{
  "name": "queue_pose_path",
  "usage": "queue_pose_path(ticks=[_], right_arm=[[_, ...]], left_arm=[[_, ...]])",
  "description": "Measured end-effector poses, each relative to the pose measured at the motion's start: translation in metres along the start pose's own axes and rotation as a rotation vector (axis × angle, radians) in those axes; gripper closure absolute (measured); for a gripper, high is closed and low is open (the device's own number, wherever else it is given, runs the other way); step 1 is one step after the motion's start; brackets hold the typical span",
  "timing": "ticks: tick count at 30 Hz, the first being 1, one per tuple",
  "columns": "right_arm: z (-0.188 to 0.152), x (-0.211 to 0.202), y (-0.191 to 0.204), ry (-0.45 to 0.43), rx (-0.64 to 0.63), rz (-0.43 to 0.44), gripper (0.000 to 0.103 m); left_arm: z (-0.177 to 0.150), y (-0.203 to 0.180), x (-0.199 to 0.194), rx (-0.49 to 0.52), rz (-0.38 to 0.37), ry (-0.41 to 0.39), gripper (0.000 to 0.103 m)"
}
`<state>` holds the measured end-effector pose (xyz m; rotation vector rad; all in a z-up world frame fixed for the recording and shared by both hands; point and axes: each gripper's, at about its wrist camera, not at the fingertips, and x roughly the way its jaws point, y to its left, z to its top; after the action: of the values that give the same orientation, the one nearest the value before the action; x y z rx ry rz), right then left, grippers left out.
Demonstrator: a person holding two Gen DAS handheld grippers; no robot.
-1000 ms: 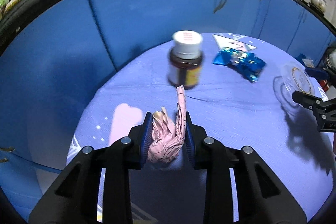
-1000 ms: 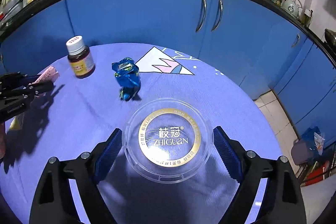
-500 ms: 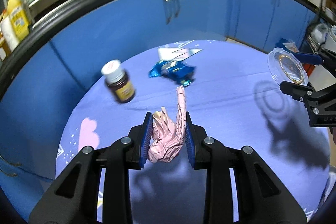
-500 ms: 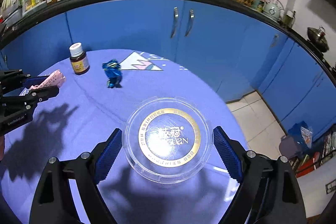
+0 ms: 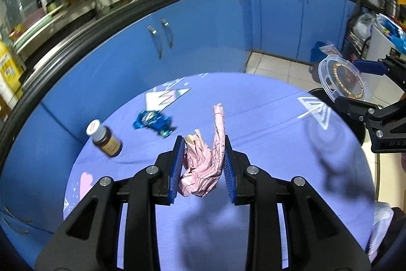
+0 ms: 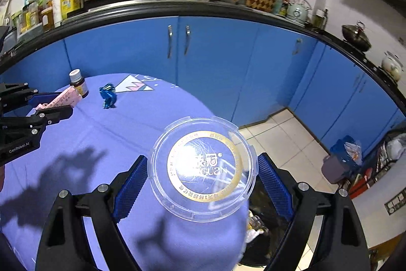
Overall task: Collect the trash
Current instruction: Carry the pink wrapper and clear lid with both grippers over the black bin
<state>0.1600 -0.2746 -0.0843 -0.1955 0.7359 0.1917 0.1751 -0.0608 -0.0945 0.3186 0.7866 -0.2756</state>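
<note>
Left gripper [image 5: 203, 166] raised over the purple table [image 5: 266, 123], jaws narrow, pinching crumpled pink paper [image 5: 203, 164]; right gripper [image 6: 203, 184] level past the table edge, jaws wide, clamping clear round lid [image 6: 203, 169]; blue wrapper [image 5: 154, 122] and brown bottle [image 5: 105, 140] on the table.

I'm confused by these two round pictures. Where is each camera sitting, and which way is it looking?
Left wrist: sits on the left gripper, looking along its fingers across the purple table to blue cabinets; it grips crumpled pink paper, and the right gripper shows at right.
Right wrist: sits on the right gripper, holding a clear round lid above the table edge; the left gripper shows at left.
Both see the brown bottle and blue wrapper.
</note>
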Motion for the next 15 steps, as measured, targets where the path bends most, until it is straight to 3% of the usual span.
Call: queue_pose_path(ticks=[15], right_arm=[[-0.013,-0.069,-0.056,-0.111,0.028,-0.11,0.019]], left_arm=[[0.039,-0.084,-0.021,0.123,-0.06,-0.069,0.073]])
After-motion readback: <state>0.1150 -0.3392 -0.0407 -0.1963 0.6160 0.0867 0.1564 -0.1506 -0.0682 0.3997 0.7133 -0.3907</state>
